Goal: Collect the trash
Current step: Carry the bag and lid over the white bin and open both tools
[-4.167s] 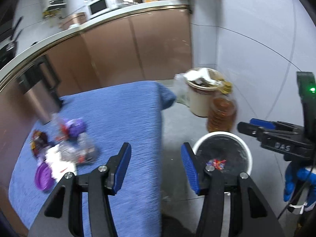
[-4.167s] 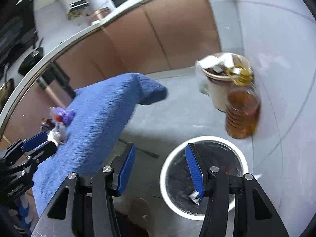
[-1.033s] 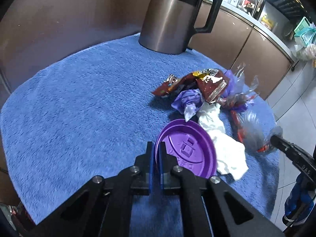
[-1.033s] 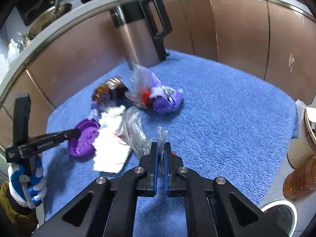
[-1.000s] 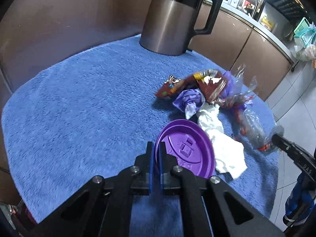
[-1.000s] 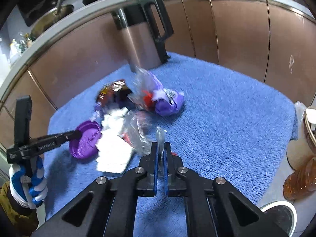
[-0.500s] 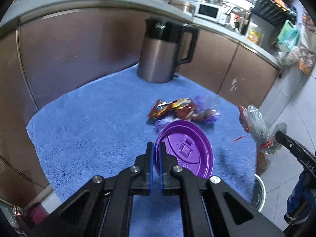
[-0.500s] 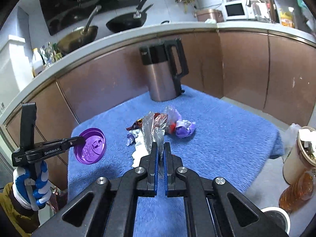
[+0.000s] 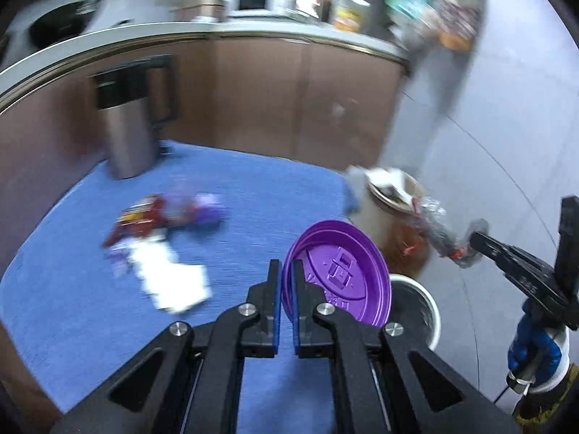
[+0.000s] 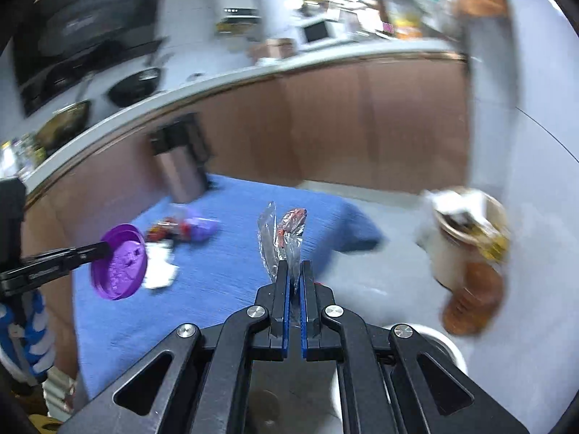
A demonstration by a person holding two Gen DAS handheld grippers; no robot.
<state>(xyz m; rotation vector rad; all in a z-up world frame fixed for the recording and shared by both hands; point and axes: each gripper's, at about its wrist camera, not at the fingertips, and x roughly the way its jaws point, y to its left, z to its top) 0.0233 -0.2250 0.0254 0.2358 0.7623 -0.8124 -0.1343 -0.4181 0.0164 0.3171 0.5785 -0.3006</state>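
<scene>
Two grippers, both pinching trash w/ pads nearly closed. Left gripper (image 9: 286, 289) is gripping the edge of a purple plastic lid (image 9: 338, 273), lid standing up on edge, tilted to the right, held in the air over the near edge of the blue towel-covered table (image 9: 90, 289). Right gripper (image 10: 296, 282) is clamping a crumpled clear wrapper (image 10: 282, 238) w/ red bits inside; wrapper is sticking up above the fingertips. In the left wrist view that same wrapper is hanging off the right gripper's tip at the right side, above the floor.

Rest of the trash is lying on the towel: white crumpled paper (image 9: 170, 282), beside it a red snack wrapper (image 9: 135, 218) and a purple wrapper (image 9: 208, 209), all blurred. Steel kettle (image 9: 126, 123) w/ black handle is standing at the far back of the table, in front of the brown cabinets (image 9: 275, 97).

White-rimmed bin (image 9: 419, 307) is sitting on the floor just right of the table, below the lid. Behind it an amber oil bottle (image 10: 474, 303) and a beige pot (image 10: 459, 238) w/ stuff in it, close together, near the wall.
</scene>
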